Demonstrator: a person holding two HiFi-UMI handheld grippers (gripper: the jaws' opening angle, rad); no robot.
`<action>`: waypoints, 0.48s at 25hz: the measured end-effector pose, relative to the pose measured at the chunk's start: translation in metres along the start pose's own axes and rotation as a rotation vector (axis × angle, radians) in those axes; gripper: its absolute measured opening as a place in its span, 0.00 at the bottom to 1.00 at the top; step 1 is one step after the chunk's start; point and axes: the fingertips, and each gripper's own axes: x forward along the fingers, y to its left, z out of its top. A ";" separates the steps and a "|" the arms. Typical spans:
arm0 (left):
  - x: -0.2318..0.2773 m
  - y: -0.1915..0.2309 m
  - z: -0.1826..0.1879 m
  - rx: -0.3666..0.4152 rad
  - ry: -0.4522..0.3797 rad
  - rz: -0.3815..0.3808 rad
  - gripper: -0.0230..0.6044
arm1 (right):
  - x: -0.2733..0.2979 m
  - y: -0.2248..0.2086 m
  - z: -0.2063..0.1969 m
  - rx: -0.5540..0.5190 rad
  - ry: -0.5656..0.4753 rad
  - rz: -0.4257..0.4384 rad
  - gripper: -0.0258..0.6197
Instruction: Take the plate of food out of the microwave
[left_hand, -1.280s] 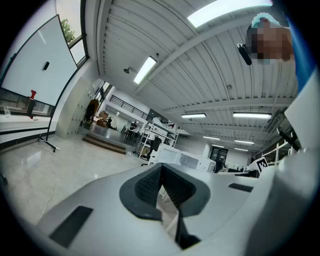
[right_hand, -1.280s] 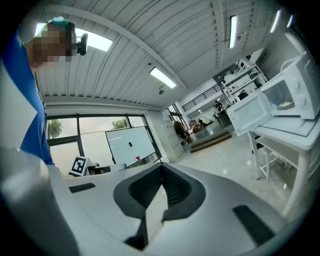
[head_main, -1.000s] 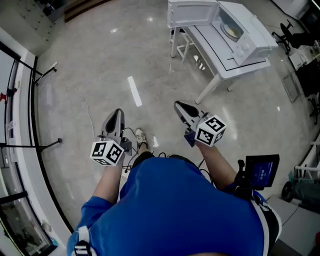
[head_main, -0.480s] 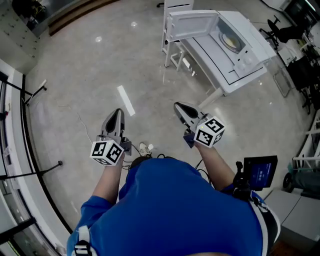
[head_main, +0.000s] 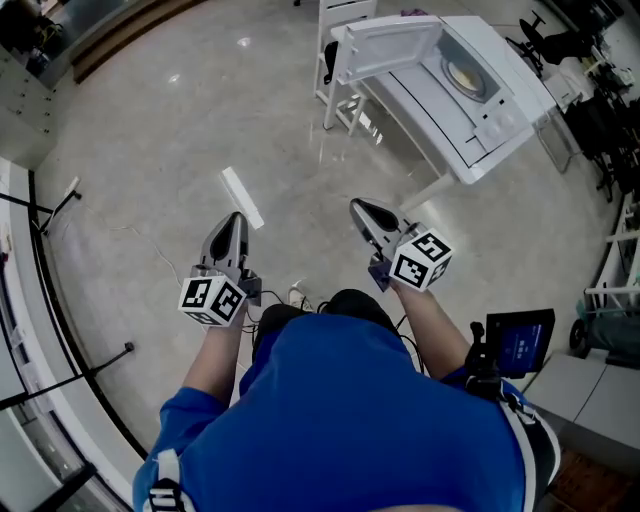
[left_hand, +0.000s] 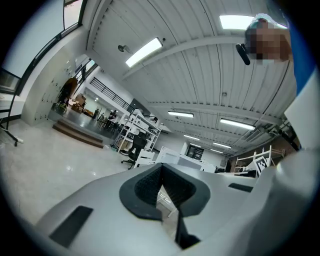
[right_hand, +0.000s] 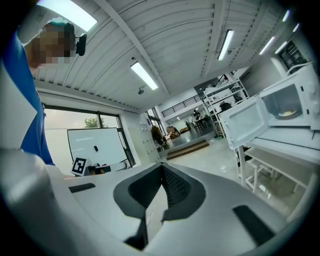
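Observation:
The white microwave (head_main: 480, 75) stands on a white table (head_main: 420, 100) at the top right of the head view, its door (head_main: 385, 45) swung open. Inside it lies the plate of food (head_main: 463, 75), pale yellow. The right gripper view also shows the microwave (right_hand: 295, 100), its open door (right_hand: 245, 125) and the plate (right_hand: 286, 114), far off to the right. My left gripper (head_main: 235, 220) and right gripper (head_main: 360, 210) are held over the floor, well short of the table. Both are shut and hold nothing, with the pads together in each gripper view (left_hand: 161, 170) (right_hand: 162, 167).
A white stool (head_main: 340, 40) stands by the table's left end. A white strip (head_main: 241, 197) lies on the grey floor ahead. A small screen on a stand (head_main: 520, 343) is at my right. Black rails and stand legs (head_main: 40, 260) line the left side.
The person has walked on: the floor strip has slid up and left in the head view, and the microwave looks a little nearer. Both grippers keep the same pose, shut.

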 end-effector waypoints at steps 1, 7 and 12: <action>0.002 0.003 0.000 -0.004 0.004 -0.004 0.05 | 0.002 -0.001 0.000 0.002 0.002 -0.009 0.03; 0.034 0.000 0.001 -0.011 0.027 -0.052 0.05 | 0.002 -0.021 0.015 0.001 -0.014 -0.058 0.03; 0.085 -0.002 -0.008 0.002 0.052 -0.080 0.05 | 0.011 -0.066 0.028 0.015 -0.046 -0.085 0.03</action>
